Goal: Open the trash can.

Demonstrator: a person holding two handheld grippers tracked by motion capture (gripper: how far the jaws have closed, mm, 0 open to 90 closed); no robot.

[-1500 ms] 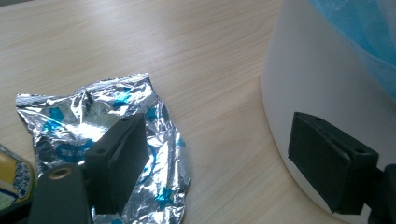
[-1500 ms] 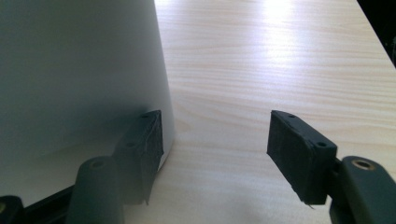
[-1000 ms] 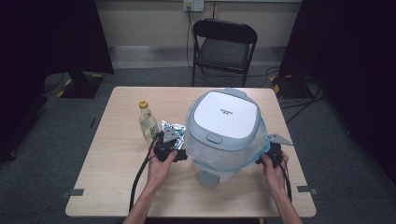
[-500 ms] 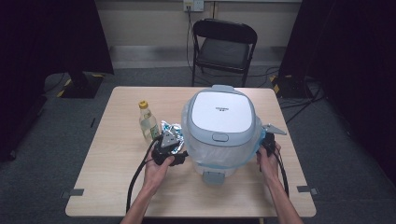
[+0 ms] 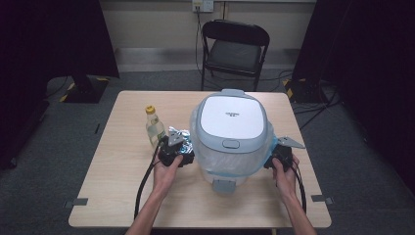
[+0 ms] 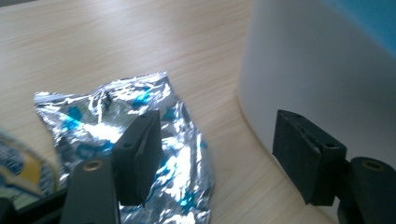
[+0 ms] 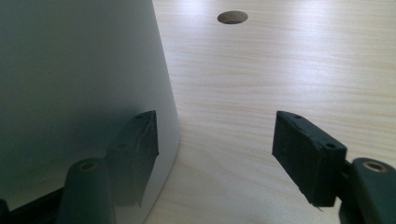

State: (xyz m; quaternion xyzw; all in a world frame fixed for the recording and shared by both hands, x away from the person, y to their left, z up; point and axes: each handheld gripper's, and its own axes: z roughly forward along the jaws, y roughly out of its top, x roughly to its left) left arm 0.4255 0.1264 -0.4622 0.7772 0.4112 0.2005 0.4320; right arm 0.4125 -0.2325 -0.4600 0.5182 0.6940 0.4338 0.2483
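- White pedal bin (image 5: 230,134) at centre of the high view, standing on the wooden table (image 5: 122,186), lid closed, blue liner bulging under the lid rim, grey pedal at its lower edge.
- Left gripper (image 5: 177,152) just left of centre in the high view, held in the left hand (image 5: 166,171), close against the bin's left flank.
- In the left gripper view: jaws spread apart, just widened, nothing pinched; bin wall (image 6: 322,79) filling the right half of the frame, just behind the right jaw; contact not clear.
- Crumpled foil wrapper (image 6: 140,140) lower left of that frame, flat on the table, under and behind the left jaw; also visible in the high view (image 5: 178,134) between bottle and bin.
- Right gripper (image 5: 280,155) right of centre in the high view, held in the right hand (image 5: 285,176), at the bin's right flank.
- In the right gripper view: jaws released and wide, just opened further, only bare table between them; bin wall (image 7: 79,79) across the left half, left jaw right against it.
- Small bottle (image 5: 154,125) with yellow cap upright left of the wrapper.
- Black folding chair (image 5: 235,46) at top centre, beyond the table.
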